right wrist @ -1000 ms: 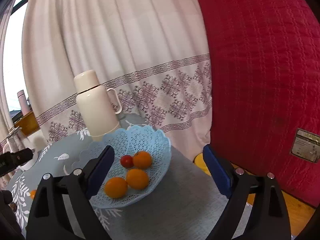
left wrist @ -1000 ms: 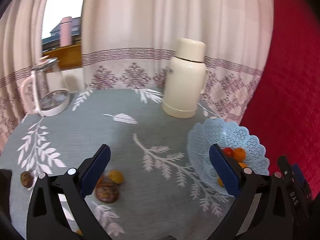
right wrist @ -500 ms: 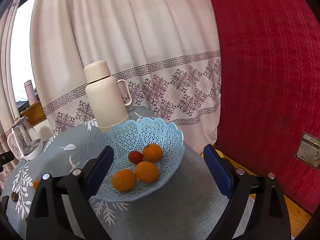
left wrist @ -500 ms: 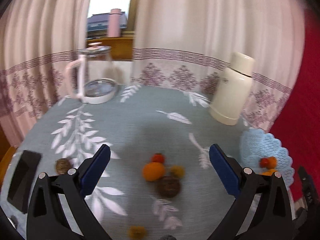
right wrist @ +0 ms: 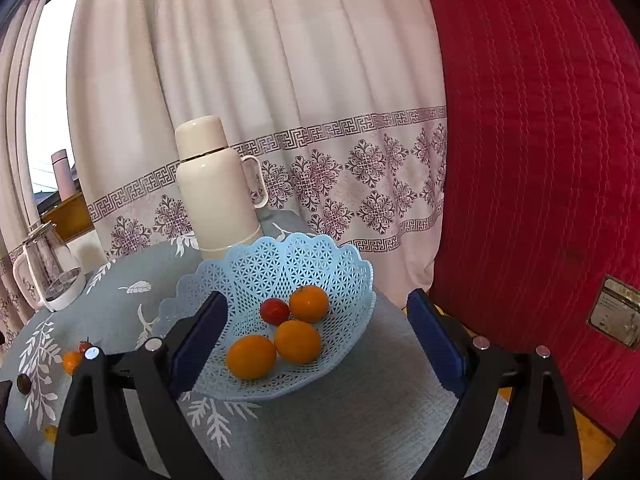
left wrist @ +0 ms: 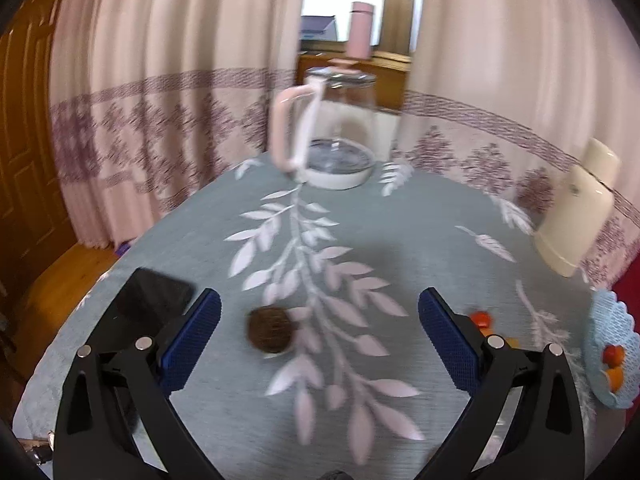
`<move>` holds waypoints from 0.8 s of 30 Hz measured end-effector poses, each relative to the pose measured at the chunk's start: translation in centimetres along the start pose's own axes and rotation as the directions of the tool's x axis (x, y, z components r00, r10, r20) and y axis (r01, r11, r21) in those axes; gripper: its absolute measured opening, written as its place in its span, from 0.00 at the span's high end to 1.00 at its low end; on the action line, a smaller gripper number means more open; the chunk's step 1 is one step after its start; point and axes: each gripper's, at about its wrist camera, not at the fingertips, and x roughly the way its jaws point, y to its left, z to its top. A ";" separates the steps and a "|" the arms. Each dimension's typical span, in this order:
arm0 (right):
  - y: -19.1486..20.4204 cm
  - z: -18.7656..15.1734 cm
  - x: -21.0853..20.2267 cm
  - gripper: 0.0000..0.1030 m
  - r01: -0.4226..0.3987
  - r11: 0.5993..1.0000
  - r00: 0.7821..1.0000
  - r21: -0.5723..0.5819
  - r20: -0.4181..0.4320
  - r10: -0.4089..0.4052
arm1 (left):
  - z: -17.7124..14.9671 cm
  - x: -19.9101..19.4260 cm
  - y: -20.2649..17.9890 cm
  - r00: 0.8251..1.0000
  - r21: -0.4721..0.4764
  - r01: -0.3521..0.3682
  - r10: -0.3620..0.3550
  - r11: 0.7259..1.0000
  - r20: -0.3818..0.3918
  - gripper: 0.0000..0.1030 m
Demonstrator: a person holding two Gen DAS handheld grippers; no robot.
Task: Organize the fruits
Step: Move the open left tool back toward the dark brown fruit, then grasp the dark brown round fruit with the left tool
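Left gripper (left wrist: 319,340) swings leftward across the table (left wrist: 420,240): brown round fruit (left wrist: 269,330) now sits between its open jaws, glass kettle (left wrist: 336,140) ahead, blue basket (left wrist: 608,344) slid to right edge, black phone (left wrist: 150,304) in view.

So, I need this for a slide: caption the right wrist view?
Open right gripper facing a blue lattice basket of three oranges and one red fruit.
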 end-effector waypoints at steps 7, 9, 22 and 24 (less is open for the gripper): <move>0.3 -0.1 0.1 0.12 0.003 1.000 1.000 -0.015 0.001 -0.003 | -0.7 2.6 2.9 0.997 -0.044 -0.047 0.044 0.998 -0.064 0.03; 0.3 -0.1 0.0 0.12 0.003 1.000 1.000 -0.017 0.003 -0.003 | -0.9 3.4 3.0 0.995 -0.044 -0.060 0.056 0.997 -0.083 0.03; 5.4 -1.4 -3.7 0.12 0.077 0.964 0.975 -0.254 0.220 -0.020 | -1.3 7.5 3.8 0.980 -0.045 -0.089 0.080 0.995 -0.182 0.03; 6.6 -1.7 -4.2 0.10 0.078 0.948 0.971 -0.308 0.239 -0.002 | -1.4 7.8 3.9 0.977 -0.055 -0.089 0.077 0.995 -0.200 0.03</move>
